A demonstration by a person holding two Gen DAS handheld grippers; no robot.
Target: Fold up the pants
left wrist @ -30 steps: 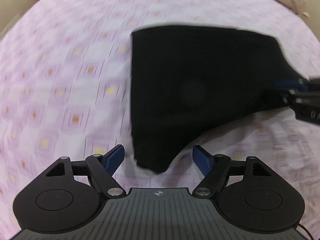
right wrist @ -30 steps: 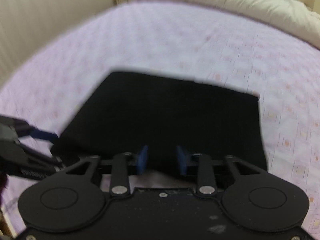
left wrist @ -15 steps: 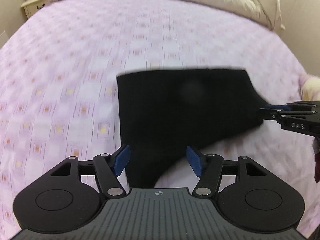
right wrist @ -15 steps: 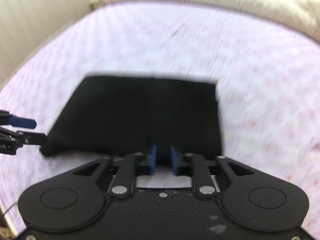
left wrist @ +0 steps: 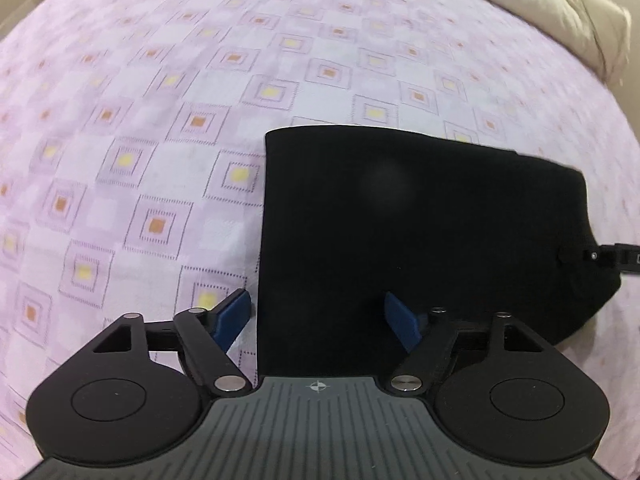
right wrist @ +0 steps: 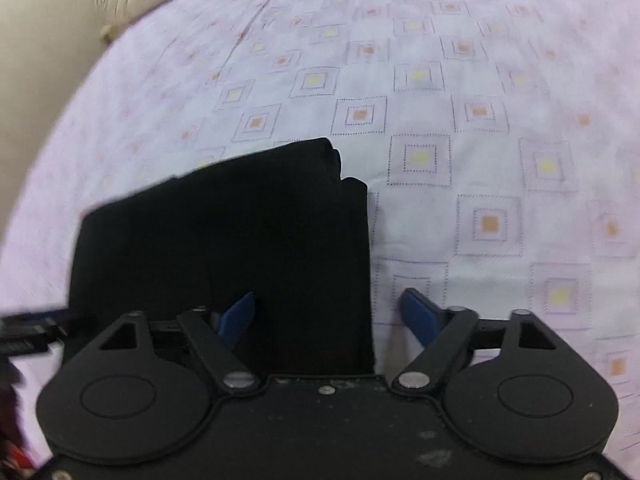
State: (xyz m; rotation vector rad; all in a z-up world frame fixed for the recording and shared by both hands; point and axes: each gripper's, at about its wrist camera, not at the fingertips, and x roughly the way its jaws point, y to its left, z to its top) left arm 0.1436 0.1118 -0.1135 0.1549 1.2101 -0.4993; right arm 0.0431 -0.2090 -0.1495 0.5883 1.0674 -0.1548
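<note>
Black pants [left wrist: 420, 232] are lying folded flat on the bed [left wrist: 160, 120]; both grippers, left [left wrist: 318, 322] and right [right wrist: 328, 316], are hovering, fingers spread, gripping nothing. Folding appears near complete; next, withdraw or neaten edges.

A bed [left wrist: 168, 128] is carrying everything, its lilac cover patterned with small yellow and orange squares; folded black pants [left wrist: 420, 232] are lying flat on it. A cream duvet [left wrist: 560, 12] is lying bunched along its far edge.
</note>
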